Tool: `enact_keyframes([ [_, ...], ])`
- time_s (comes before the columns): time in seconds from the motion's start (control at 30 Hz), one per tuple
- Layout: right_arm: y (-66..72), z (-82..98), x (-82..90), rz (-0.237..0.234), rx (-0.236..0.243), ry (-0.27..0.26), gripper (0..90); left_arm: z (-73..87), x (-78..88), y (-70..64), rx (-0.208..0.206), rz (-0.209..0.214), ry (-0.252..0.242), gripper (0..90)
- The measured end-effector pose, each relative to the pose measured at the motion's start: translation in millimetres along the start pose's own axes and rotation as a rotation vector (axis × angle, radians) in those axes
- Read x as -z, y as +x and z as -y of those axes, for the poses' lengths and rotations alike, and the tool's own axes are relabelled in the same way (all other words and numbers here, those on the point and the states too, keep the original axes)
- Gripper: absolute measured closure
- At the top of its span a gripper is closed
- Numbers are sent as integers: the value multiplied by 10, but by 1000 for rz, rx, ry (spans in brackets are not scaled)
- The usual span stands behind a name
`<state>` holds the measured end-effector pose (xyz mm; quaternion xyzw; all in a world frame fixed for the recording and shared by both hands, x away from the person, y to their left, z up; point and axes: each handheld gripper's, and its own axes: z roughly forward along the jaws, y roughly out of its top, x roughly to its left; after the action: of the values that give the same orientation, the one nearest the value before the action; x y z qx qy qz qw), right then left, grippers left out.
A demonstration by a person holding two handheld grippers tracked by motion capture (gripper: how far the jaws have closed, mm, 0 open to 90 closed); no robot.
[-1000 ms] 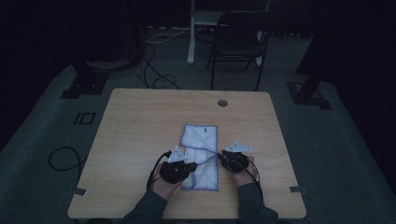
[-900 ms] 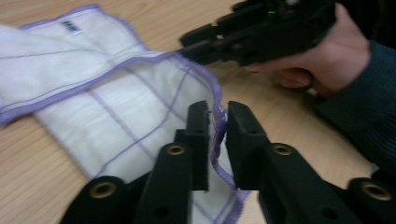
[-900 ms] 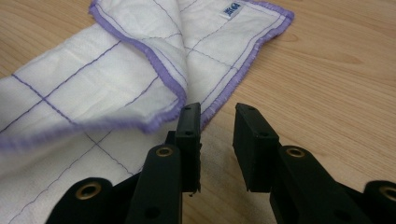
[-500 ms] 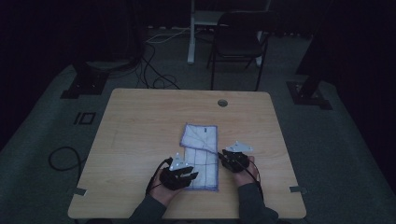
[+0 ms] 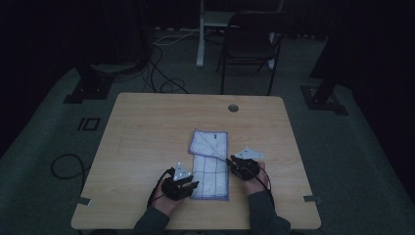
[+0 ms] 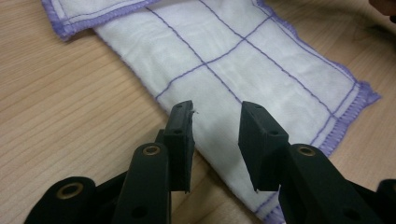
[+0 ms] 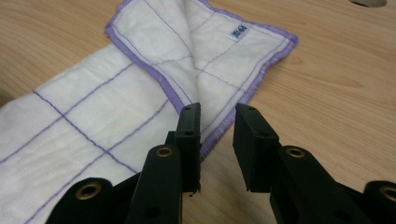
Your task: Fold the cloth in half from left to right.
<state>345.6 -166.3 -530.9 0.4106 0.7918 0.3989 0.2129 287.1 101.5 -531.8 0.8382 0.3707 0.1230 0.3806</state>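
Cloth [image 5: 210, 161] lies mid-tabletop [image 5: 147, 132], folded lengthwise into a strip, far end doubled back over itself. Left gripper [image 6: 215, 122] fingers have just been opening, nothing pinched between them, hovering over the cloth's near edge. Right gripper [image 7: 217, 122] sits released at the cloth's hem. I'd guess one fold is left.

Your cloth [image 5: 210, 161] was a white one with a thin purple grid and purple stitched hems, and it lay flat on the table [image 5: 147, 127], right of the middle and closer to your near edge than to the far one. You had it folded into a long strip running from near to far, with the far end doubled back over itself and skewed a little. A small white label with blue print [image 7: 238, 32] showed on that turned-back part.
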Motion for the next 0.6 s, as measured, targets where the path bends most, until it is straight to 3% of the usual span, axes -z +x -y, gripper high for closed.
enact_keyframes([
  [0.27, 74, -175, -24, -30, 41, -31, 695, 52, -35, 21, 8, -2, 8, 662],
  [0.6, 250, -373, -207, -72, 97, -47, 688, 89, -51, 26, 13, 1, -4, 662],
])
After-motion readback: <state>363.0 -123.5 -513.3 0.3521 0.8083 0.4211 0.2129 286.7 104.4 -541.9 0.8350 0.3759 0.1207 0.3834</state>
